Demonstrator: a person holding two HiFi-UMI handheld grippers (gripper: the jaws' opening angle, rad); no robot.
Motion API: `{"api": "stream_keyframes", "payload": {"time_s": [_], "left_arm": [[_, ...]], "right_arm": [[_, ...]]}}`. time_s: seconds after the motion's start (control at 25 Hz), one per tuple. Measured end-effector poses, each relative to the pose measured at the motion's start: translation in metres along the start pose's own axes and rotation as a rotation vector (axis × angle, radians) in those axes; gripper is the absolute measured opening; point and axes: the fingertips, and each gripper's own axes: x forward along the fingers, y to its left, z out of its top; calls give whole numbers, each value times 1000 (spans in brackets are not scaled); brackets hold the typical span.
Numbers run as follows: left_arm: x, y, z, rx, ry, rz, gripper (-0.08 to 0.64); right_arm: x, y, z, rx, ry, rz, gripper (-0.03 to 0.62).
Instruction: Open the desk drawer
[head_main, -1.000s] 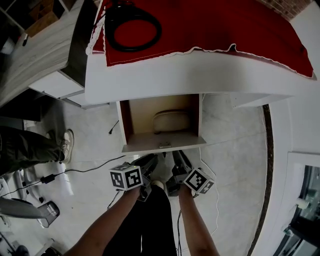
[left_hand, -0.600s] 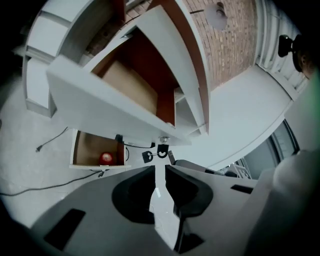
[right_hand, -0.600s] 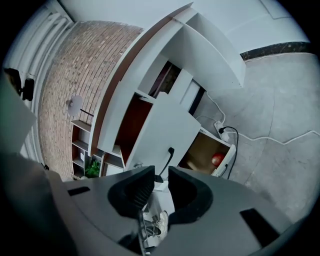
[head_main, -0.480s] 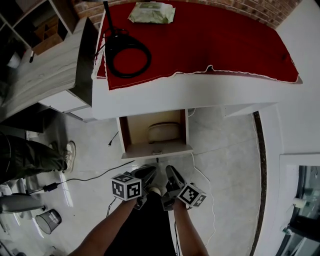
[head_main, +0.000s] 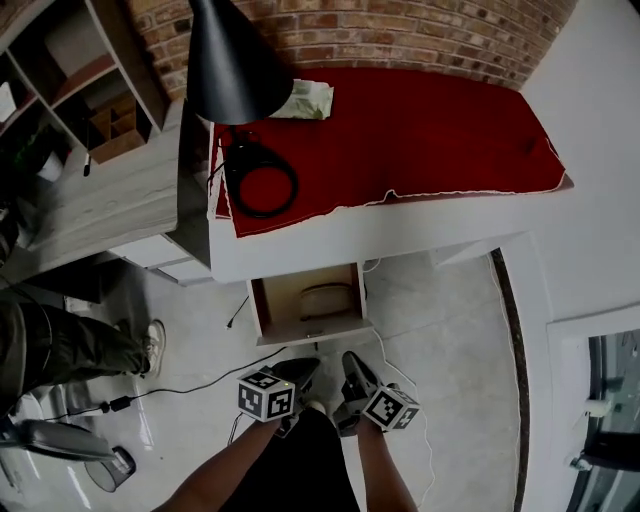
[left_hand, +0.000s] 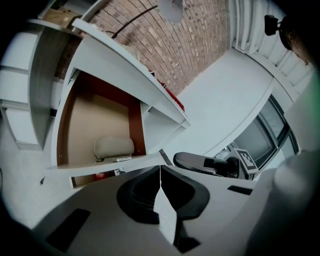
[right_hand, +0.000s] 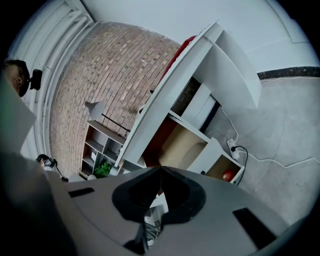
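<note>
The white desk drawer (head_main: 306, 322) stands pulled out under the desk with the red cloth (head_main: 400, 130). A beige rounded object (head_main: 325, 297) lies inside it. In the left gripper view the drawer (left_hand: 100, 125) is ahead and to the left, with the beige object (left_hand: 114, 147) near its front. My left gripper (head_main: 300, 371) hangs short of the drawer front, jaws meeting, nothing between them (left_hand: 160, 168). My right gripper (head_main: 351, 364) hangs beside it, also shut and empty (right_hand: 160, 170). Neither gripper touches the drawer (right_hand: 180, 145).
A black lamp (head_main: 235, 60), a coiled black cable (head_main: 260, 180) and a green packet (head_main: 305, 100) are on the desk. A shelf unit (head_main: 90, 90) stands at left. A person's leg and shoe (head_main: 150, 345), floor cables and a bin (head_main: 112, 468) lie left of me.
Both grippers have risen and drawn back from the drawer front, and their jaws have closed. The drawer stays open. The head view has tilted up, showing more of the desk.
</note>
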Motion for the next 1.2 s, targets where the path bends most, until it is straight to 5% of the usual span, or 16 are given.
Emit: {"api": "stream_keyframes", "payload": {"time_s": [0.6, 0.88, 1.04, 1.2], "left_arm": [[-62, -84, 88, 215, -39, -58, 12], [-97, -126, 161, 387, -152, -90, 12], [-105, -154, 182, 448, -203, -120, 12], [-106, -175, 189, 496, -253, -141, 12]], "right_arm": [[-37, 117, 59, -90, -53, 54, 23], [-61, 177, 97, -329, -69, 54, 22], [-81, 202, 122, -388, -169, 52, 23], [-104, 210, 139, -507, -312, -38, 22]]}}
